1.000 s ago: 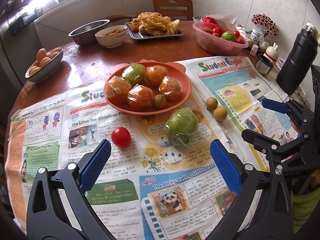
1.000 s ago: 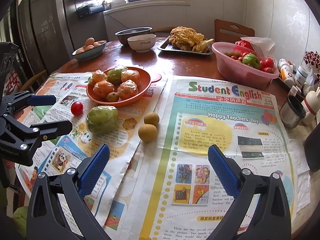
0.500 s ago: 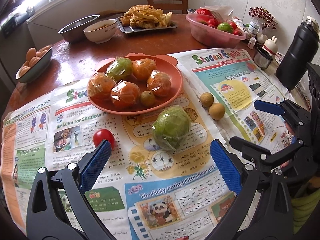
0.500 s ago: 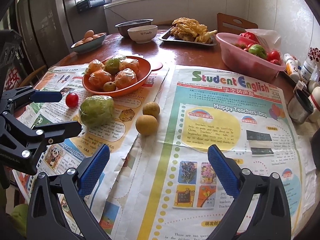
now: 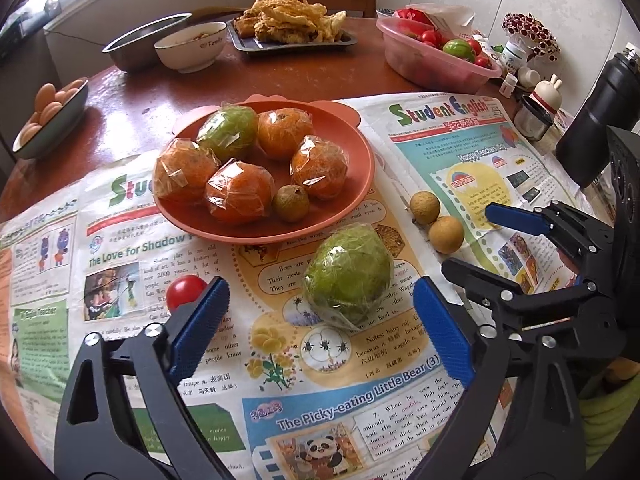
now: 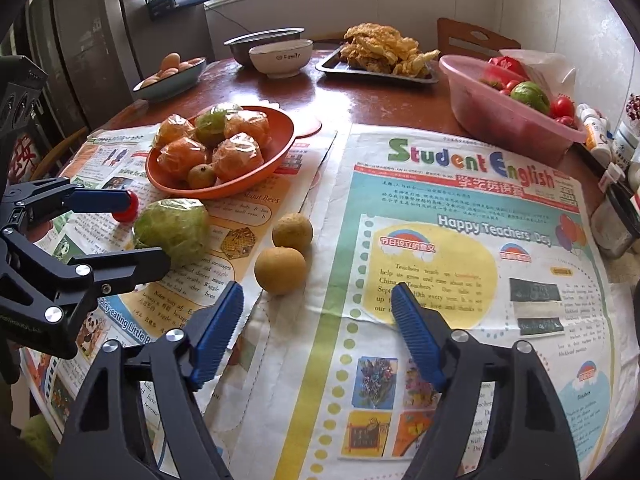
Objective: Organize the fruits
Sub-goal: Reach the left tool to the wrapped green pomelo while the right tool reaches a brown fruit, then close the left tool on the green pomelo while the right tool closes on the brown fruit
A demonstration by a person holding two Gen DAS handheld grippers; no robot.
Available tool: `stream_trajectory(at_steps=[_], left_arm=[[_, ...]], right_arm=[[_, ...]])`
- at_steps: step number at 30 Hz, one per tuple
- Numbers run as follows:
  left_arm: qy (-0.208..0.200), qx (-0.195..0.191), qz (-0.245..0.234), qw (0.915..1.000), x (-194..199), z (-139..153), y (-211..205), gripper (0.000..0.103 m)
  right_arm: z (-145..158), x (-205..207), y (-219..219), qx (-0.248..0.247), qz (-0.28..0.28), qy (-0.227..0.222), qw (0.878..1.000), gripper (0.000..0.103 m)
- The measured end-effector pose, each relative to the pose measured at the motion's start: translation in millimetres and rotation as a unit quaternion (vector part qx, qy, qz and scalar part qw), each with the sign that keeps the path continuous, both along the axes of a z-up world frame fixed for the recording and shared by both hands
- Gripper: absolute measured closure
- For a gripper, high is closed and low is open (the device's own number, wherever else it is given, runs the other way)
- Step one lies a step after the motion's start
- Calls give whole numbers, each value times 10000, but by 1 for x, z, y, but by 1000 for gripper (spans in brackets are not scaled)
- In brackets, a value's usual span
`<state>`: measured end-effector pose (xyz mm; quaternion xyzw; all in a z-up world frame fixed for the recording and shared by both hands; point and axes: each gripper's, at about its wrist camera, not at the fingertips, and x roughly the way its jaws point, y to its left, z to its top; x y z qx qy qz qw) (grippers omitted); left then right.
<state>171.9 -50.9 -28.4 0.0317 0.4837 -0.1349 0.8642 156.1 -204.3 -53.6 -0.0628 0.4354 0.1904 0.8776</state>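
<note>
Two grippers are seen over a newspaper-covered tabletop (image 6: 460,420), both with blue-padded jaws that are closing and grasp nothing. Just ahead of the left gripper (image 5: 320,322), between the lines of its jaws but untouched by the pads, lies a green fruit (image 5: 347,276) wrapped in crinkled clear film, round and slightly mottled. A small red tomato (image 5: 185,291), smooth and glossy, is partly hidden behind the tip of the left-hand jaw. Further ahead of these jaws stands an orange plate (image 5: 352,152) on which four film-wrapped oranges (image 5: 239,192), one wrapped green fruit and a small brownish-green round fruit (image 5: 291,203) are gathered. Ahead and to the right of the jaws, two small tan round fruits (image 5: 446,233) rest side by side on the newspaper, nearly touching.

In the right wrist view, the right gripper (image 6: 318,328) is held over bare newspaper; the nearer tan fruit is seen just ahead of its left-hand jaw, outside the gap. The left gripper is seen at the left edge, one jaw reaching past the tomato and the other alongside the green fruit.

Far beyond both pairs of jaws, a pink tub (image 6: 500,120) of tomatoes, a tray of fried food (image 5: 296,20), a white bowl (image 5: 190,46) and a bowl of eggs (image 5: 52,116) are set on the tabletop.
</note>
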Motion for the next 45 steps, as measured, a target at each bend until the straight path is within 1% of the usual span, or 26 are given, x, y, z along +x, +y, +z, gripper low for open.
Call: stream_trajectory(at_steps=[4, 5, 6, 7, 8, 10, 11, 13, 14, 17, 19, 21, 23, 25, 27, 30, 35, 45], left_arm=[[39, -94, -26, 9999, 2, -2, 1, 29], [52, -94, -27, 9999, 3, -2, 1, 32], [63, -100, -42, 9999, 3, -2, 0, 34], [69, -108, -58, 9999, 3, -3, 0, 34], [74, -109, -59, 9999, 4, -3, 0, 35], [94, -124, -71, 9999, 5, -3, 0, 35], [110, -121, -63, 9998, 5, -4, 0, 36], [131, -127, -81, 9998, 7, -5, -2, 37], [141, -123, -93, 9998, 7, -5, -3, 39], [156, -141, -136, 9997, 8, -6, -6, 40], [155, -140, -169, 9996, 10, -6, -8, 42], [167, -141, -217, 9995, 10, -6, -11, 47], [177, -146, -243, 9994, 11, -7, -13, 48], [214, -167, -263, 9993, 12, -8, -15, 55], [247, -110, -259, 9993, 13, -10, -16, 63], [287, -227, -256, 9990, 14, -11, -13, 64], [315, -268, -241, 9989, 10, -10, -8, 65], [187, -362, -133, 9991, -2, 8, 12, 65]], right_arm=[[2, 1, 5, 8, 169, -31, 9999, 44], [1, 1, 6, 3, 207, -22, 9998, 49], [1, 2, 8, -20, 241, -28, 9997, 53], [1, 2, 10, -41, 291, -43, 9996, 56], [2, 2, 13, -39, 374, -37, 9993, 63], [2, 3, 18, -85, 477, -30, 9988, 67], [2, 4, 21, -133, 534, -32, 9985, 74], [2, 4, 24, -175, 595, -36, 9981, 77], [3, 5, 24, -163, 604, -26, 9980, 78], [3, 5, 21, -97, 620, 7, 9980, 78], [3, 4, 20, -87, 627, 1, 9980, 78], [3, 3, 19, -56, 629, -6, 9980, 78], [3, 3, 16, -28, 616, 0, 9981, 78], [3, 2, 14, -4, 592, 8, 9982, 78], [4, 2, 12, 8, 579, 5, 9983, 78], [5, 1, 10, 25, 578, -7, 9983, 78], [7, -1, 7, 76, 545, -31, 9985, 78], [18, -6, 11, 147, 610, -168, 9979, 78]])
